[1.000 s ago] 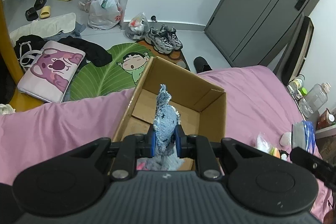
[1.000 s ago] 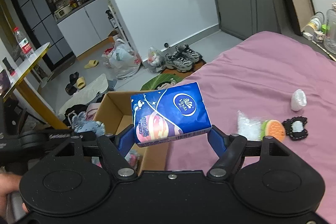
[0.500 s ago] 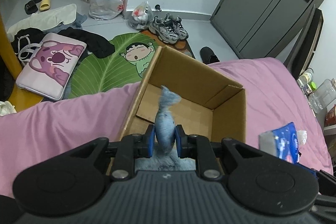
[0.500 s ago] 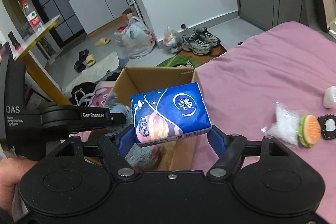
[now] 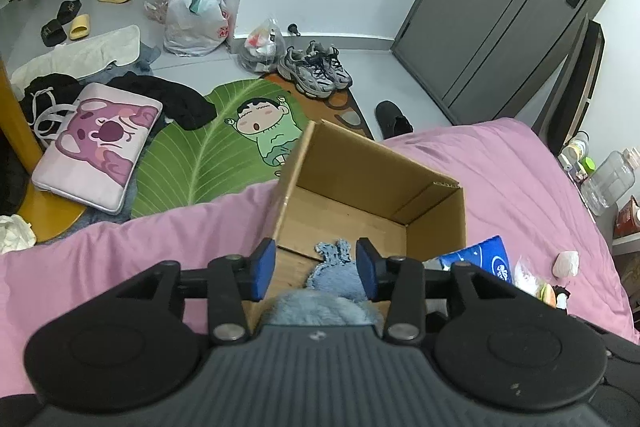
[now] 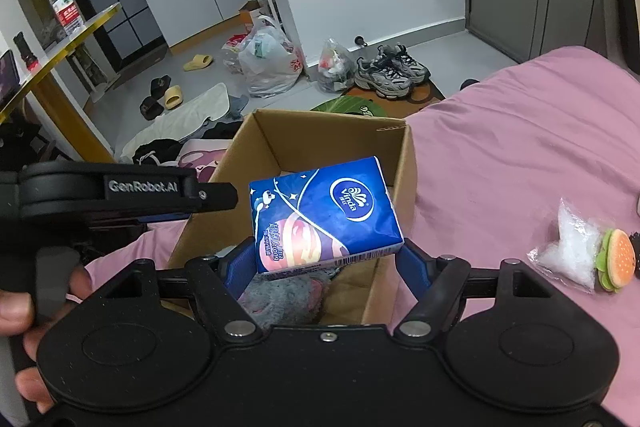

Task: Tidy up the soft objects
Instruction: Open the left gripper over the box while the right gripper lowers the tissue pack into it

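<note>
We are noting the cardboard box (image 5: 436, 215) sitting on the bed (image 6: 520, 147), just ahead of both tools. The right hand-held gripper (image 6: 326, 261) is clamping the tissue pack (image 6: 324, 215) above it. The left hand-held gripper (image 5: 316, 265) is opening, pads clear of the blue plush (image 5: 334, 273) lying between them.

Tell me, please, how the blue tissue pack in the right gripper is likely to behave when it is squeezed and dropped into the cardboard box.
The blue tissue pack looks soft: the right gripper holds it by its bottom edge, so it probably gives. Its glossy wrapper may slip. It seems light, likely landing gently in the cardboard box.
</note>
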Demonstrator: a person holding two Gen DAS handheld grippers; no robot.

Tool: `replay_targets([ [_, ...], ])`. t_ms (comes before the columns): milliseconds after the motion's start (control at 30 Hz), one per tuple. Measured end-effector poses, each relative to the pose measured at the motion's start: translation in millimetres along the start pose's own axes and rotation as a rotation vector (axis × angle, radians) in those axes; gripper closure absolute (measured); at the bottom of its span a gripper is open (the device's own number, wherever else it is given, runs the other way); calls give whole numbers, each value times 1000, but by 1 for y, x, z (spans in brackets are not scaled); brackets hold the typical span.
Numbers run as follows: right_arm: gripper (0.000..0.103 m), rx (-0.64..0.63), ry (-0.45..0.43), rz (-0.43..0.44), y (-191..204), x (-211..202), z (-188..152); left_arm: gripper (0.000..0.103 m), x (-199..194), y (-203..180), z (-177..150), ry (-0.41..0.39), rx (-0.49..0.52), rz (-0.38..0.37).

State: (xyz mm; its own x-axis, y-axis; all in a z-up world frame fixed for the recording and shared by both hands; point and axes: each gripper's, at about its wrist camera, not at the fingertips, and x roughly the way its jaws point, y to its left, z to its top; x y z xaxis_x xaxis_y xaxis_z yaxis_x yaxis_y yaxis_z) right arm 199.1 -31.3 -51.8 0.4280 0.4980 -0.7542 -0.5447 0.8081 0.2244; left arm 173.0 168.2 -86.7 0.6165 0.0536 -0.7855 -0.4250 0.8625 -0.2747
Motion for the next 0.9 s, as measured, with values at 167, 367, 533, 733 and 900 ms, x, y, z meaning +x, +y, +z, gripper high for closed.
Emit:
replay_targets([
  [167,30,-16,1,16,7,2,-1,57,-12,4,2,-9,-1,10],
  [367,12,-11,46,6,8,-6,-1,53,-31,9,2,-32,6,27],
  [533,11,41,38,11,-5,-22,2,44,-46,11,2,-51,5,61],
  [733,10,103,50,-19,-32,-37,2,33,-58,0,-2,-50,45,73],
  [900,10,127,46,-24,-47,-49,2,31,-61,-11,-7,-35,65,85],
])
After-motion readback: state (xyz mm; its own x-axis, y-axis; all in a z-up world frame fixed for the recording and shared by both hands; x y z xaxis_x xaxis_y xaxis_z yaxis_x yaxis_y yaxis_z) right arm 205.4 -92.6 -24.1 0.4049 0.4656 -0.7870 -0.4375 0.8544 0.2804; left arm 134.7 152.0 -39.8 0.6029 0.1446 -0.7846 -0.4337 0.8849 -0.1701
